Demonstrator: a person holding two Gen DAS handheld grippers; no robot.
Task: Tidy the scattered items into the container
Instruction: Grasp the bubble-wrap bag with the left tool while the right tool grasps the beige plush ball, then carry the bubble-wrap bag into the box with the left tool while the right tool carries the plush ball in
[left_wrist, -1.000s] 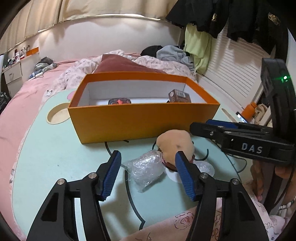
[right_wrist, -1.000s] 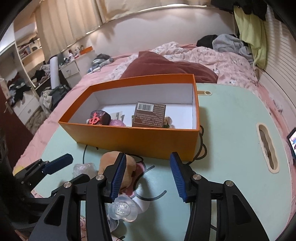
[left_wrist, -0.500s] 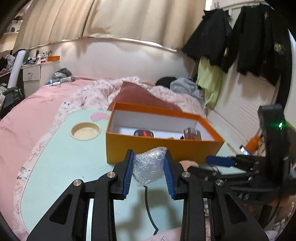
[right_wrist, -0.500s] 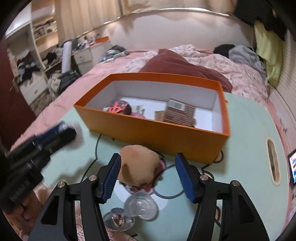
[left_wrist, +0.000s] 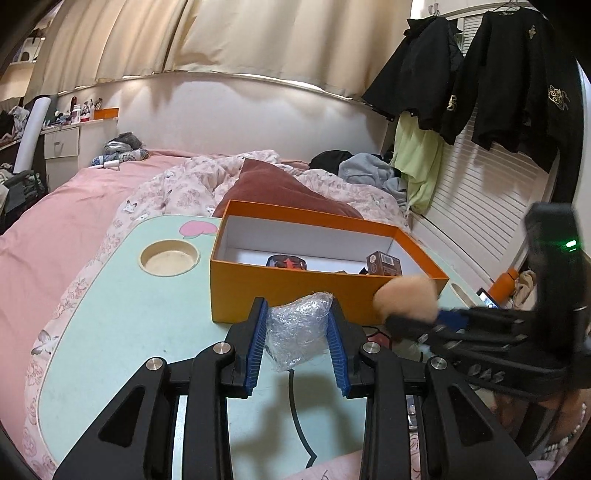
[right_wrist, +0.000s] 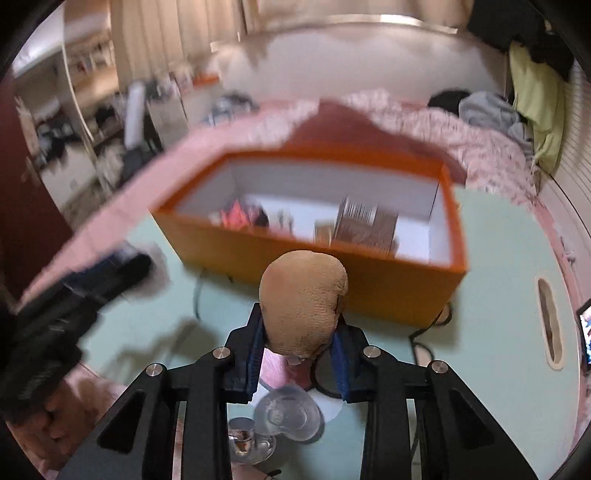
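Observation:
My left gripper (left_wrist: 297, 336) is shut on a crumpled clear plastic wrap (left_wrist: 297, 334) and holds it above the green table, in front of the orange box (left_wrist: 280, 288). My right gripper (right_wrist: 298, 343) is shut on a tan plush toy (right_wrist: 304, 302) and holds it before the box's (right_wrist: 369, 291) near wall; the toy also shows in the left wrist view (left_wrist: 406, 297). Inside the box lie a brown carton (left_wrist: 384, 263) and a dark item with red print (left_wrist: 287, 263).
A clear plastic lid (right_wrist: 286, 417) and a small metal cup (right_wrist: 243, 437) sit on the table's (left_wrist: 110, 332) near edge under my right gripper. A round cup recess (left_wrist: 169, 257) lies left of the box. A pink bed surrounds the table.
My left gripper closed on the plastic wrap and lifted it. My right gripper closed on the plush toy and raised it toward the box; the right view is blurred by motion.

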